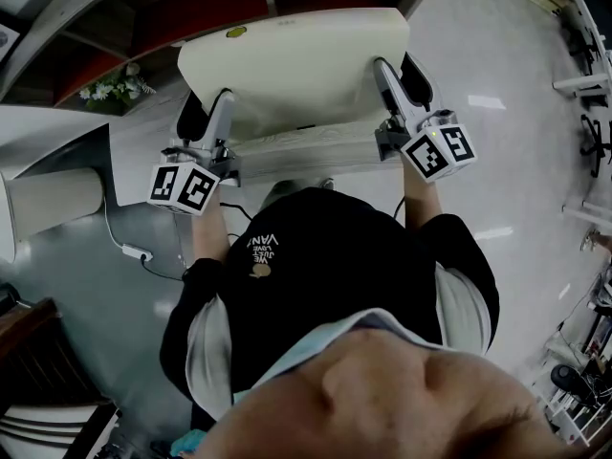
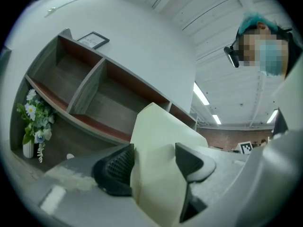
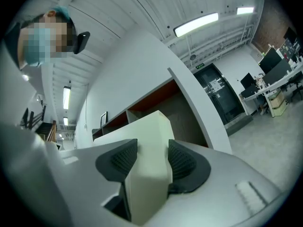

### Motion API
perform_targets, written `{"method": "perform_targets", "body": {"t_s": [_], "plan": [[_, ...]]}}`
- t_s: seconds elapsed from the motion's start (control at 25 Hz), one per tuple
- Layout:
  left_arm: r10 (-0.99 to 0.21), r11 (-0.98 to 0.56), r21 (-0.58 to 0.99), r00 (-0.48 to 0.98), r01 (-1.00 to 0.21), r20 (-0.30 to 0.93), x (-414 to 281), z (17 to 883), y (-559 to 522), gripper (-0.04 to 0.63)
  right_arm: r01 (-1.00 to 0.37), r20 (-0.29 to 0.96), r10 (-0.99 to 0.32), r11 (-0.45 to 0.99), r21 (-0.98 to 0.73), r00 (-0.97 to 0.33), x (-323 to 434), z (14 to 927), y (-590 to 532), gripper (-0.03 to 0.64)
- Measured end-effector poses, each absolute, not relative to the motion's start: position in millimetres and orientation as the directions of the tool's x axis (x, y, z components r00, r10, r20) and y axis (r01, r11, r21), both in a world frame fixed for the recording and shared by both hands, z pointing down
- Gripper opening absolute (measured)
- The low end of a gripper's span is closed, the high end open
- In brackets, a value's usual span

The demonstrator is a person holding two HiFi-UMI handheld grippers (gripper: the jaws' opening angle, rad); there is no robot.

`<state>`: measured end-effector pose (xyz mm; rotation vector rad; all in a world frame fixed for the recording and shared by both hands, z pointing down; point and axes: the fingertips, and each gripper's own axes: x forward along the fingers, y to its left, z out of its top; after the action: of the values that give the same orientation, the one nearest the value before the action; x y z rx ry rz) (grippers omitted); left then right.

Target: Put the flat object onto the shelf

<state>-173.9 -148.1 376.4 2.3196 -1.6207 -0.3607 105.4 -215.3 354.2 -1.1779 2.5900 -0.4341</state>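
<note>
Cream and smooth, the slab (image 1: 296, 65) is held in the air in front of the shelf (image 2: 118, 103), not yet on it. The left gripper (image 1: 206, 113) and the right gripper (image 1: 402, 79) each clamp its near edge, with the ribbed pads pressed against both faces. Because the hold is on one edge only, the far part hangs unsupported. I judge it could droop or pivot in the pads if the two grippers are not kept at the same height and angle. The leading edge could also catch the shelf's front lip or the upright divider (image 2: 87, 86) and be levered out of the grip. A swing to the left might brush the flowers (image 2: 35, 117) in their white vase (image 2: 28, 149). The head view alone shows both grippers at once, set well apart along the slab's edge, and a small yellowish sticker (image 1: 236, 32) near its far side. It shows little of the shelf's openings. The left gripper view shows those wood-lined compartments, the flowers and a small framed picture (image 2: 93, 39) on top. The right gripper view shows the shelf's right end and a dark doorway (image 3: 218, 96) beyond.
</note>
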Motion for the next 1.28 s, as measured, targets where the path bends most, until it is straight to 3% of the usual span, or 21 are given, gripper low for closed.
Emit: {"method": "perform_targets", "body": {"t_s": [1.28], "plan": [[-0.821, -0.484, 0.030, 0.442, -0.875, -0.362, -190, 183, -150, 0.259, -0.702, -0.454, -0.659, 0.705, -0.096, -0.600, 95, 171, -200, 0.183]]}}
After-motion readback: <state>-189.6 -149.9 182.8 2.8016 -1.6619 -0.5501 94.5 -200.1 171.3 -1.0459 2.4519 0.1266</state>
